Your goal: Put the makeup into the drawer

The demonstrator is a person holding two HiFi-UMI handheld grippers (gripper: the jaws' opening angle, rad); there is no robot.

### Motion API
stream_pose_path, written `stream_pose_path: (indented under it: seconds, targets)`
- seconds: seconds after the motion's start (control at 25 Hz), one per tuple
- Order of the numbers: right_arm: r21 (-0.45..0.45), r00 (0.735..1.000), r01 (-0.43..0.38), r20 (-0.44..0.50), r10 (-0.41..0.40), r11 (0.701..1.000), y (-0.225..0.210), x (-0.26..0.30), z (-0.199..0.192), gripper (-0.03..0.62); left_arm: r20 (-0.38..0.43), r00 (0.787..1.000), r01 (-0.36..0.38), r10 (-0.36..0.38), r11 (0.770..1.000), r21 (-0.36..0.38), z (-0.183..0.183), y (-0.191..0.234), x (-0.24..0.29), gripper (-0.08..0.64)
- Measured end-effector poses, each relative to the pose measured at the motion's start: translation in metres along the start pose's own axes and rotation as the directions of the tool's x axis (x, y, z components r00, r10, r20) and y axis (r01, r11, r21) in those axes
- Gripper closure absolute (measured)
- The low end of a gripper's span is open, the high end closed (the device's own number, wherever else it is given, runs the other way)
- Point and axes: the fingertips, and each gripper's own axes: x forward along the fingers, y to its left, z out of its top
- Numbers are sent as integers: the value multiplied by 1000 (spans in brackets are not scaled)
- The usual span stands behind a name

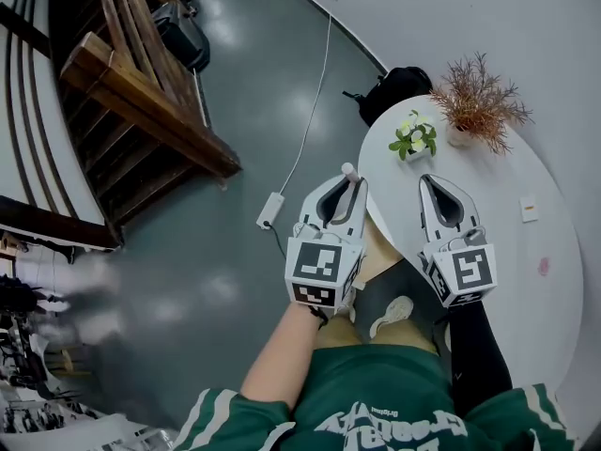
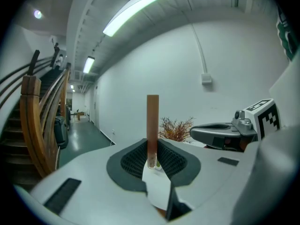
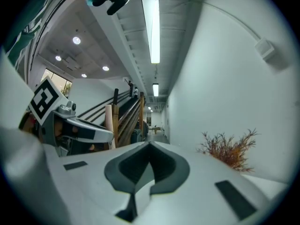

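Seen from above, a person holds two grippers over a grey floor [image 1: 254, 83] at the edge of a round white tabletop [image 1: 512, 252]. The left gripper [image 1: 353, 188] has its jaws clamped on a slim pinkish-brown makeup tube [image 2: 153, 121], which stands upright between the pads and pokes out past the tips. The right gripper [image 1: 430, 182], just beside it, has its jaws closed together with nothing between them. A dried plant [image 1: 477, 100] and a small green plant [image 1: 413, 136] stand on the tabletop; a wooden staircase [image 1: 131, 92] lies to the left
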Motion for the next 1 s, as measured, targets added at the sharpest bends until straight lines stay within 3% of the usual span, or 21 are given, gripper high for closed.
stream_pose_path:
  seconds: [0.32, 0.6, 0.8, 1.0]
  targets:
    - [18, 1000, -2, -11, 2, 1000, 15, 5, -3, 588, -49, 999, -8, 7, 1000, -17, -22, 10, -13, 495]
    - [28, 998, 18, -61, -17, 999, 12, -1, -26, 588, -196, 980, 13, -24, 998, -57, -92, 8, -8, 495]
    - [30, 995, 34, -100, -31, 999, 8, -5, -43, 588, -352, 935, 13, -39, 997, -74, -158, 11, -5, 495]
    - [34, 988, 50, -151, -45, 998, 4, -11, -65, 588, -517, 855, 19, -45, 998, -54, -224, 13, -1, 495]
